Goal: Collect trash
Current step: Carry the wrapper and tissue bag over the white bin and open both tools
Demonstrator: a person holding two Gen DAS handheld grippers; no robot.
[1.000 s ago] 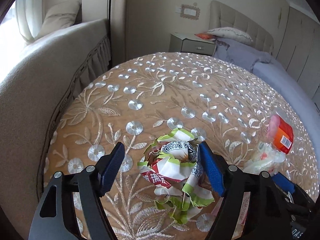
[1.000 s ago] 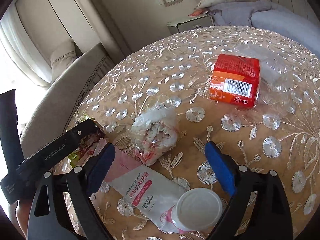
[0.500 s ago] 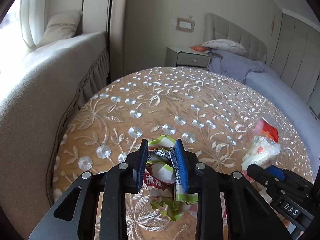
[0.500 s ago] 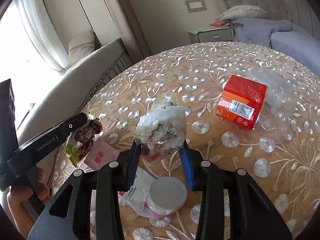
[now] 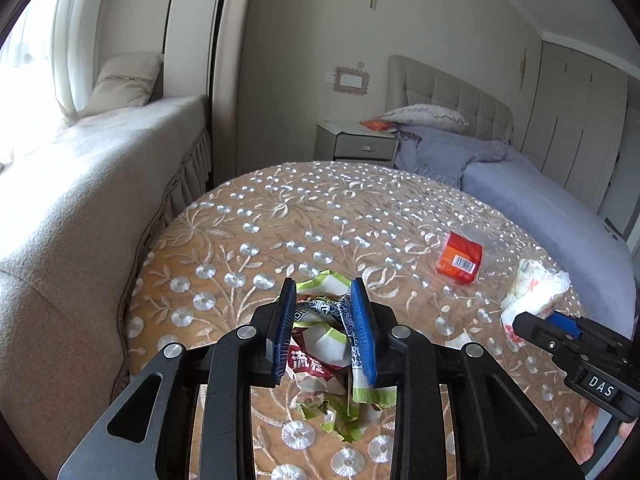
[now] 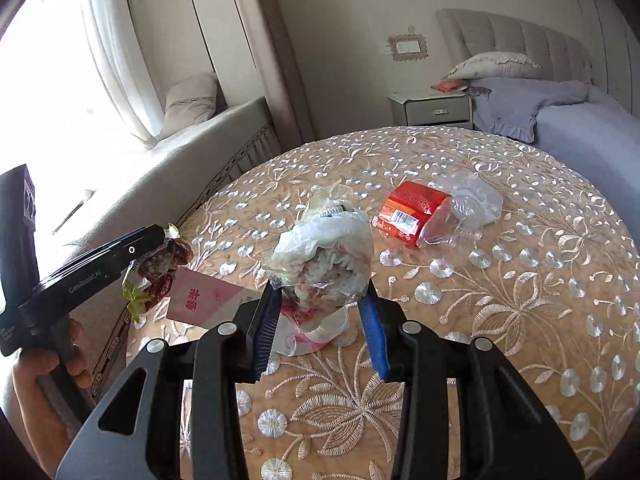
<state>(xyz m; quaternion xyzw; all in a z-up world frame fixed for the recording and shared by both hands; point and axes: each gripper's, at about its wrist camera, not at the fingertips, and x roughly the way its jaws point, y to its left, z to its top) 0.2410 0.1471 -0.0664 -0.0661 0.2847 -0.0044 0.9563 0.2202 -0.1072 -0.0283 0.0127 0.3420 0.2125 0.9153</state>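
My left gripper (image 5: 323,334) is shut on a crumpled green, white and red snack wrapper (image 5: 326,354) and holds it above the round embroidered table (image 5: 280,216). My right gripper (image 6: 320,320) is shut on a crumpled clear bag of white and red scraps (image 6: 326,264), lifted off the table (image 6: 500,300). The same bag (image 5: 534,292) and right gripper (image 5: 560,326) show at the right of the left wrist view. The left gripper (image 6: 154,240) and its wrapper (image 6: 160,270) show at the left of the right wrist view.
A red-orange packet (image 6: 412,214) in clear plastic (image 6: 470,208) lies mid-table, also in the left wrist view (image 5: 459,258). A pink-white sachet (image 6: 208,300) and a white lid (image 6: 320,330) lie below the right gripper. A beige sofa (image 5: 80,208) stands left, a bed (image 5: 540,200) right.
Both grippers closed from open onto their trash and rose. The wrapper and the bag have lifted off the table, which now looks farther below.
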